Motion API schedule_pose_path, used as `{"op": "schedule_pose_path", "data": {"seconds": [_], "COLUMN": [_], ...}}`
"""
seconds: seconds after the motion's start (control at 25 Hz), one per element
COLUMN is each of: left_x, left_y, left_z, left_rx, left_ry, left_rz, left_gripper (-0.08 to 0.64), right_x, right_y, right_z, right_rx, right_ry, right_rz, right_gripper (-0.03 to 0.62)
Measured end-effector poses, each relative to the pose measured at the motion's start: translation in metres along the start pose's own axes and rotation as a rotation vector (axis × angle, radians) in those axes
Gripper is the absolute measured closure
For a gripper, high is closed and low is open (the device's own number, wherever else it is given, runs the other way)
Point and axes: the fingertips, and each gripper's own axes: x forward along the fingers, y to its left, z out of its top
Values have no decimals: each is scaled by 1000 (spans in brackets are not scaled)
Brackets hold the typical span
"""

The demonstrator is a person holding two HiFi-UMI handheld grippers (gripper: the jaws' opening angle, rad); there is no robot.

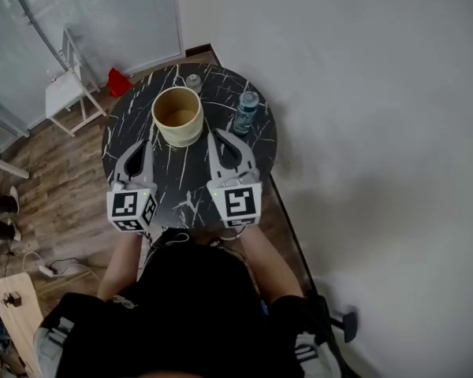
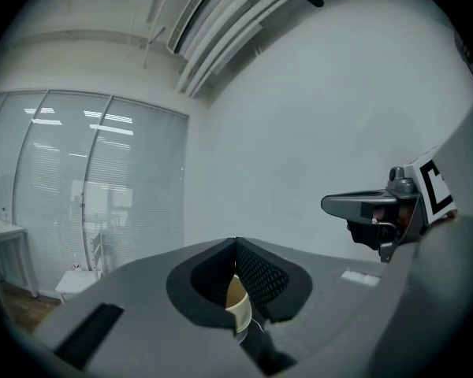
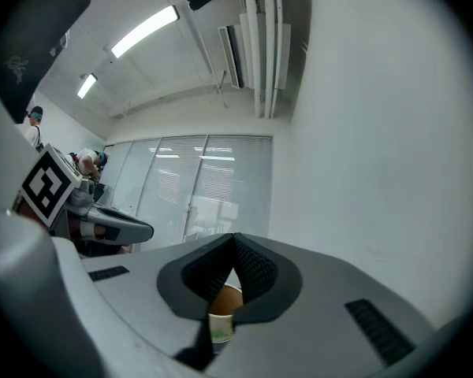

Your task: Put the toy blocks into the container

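Observation:
A cream round container (image 1: pixel 177 115) stands on the far half of a round black marble table (image 1: pixel 185 187). Its inside looks brownish, and I cannot make out any toy blocks anywhere. My left gripper (image 1: pixel 146 145) hovers over the table's near left, shut and empty, its tips just short of the container. My right gripper (image 1: pixel 217 137) is on the near right, also shut and empty, beside the container's right side. Past the shut jaws of the left gripper (image 2: pixel 236 246) a sliver of the container (image 2: pixel 237 304) shows. The right gripper (image 3: pixel 235 239) frames the same container (image 3: pixel 221 315).
A clear water bottle (image 1: pixel 246 110) stands to the right of the container, close to my right gripper. A small grey cup-like object (image 1: pixel 193 81) sits at the table's far edge. A white wall (image 1: pixel 378 93) runs on the right. A white chair (image 1: pixel 69 91) and a red object (image 1: pixel 118 81) stand on the wooden floor at left.

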Motion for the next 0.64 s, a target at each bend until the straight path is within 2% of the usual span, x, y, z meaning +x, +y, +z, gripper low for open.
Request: {"op": "schedule_pose_path", "data": {"seconds": [0.64], "left_x": [-8], "left_y": [3], "left_z": [11], "left_rx": [33], "left_ry": [-8], "left_rz": [-1], "left_gripper": [560], "right_x": [-18], "right_y": [-11], "right_z": [6], "right_rx": [-27], "right_ry": [-11], "right_rz": [-26], "right_gripper": [595]}}
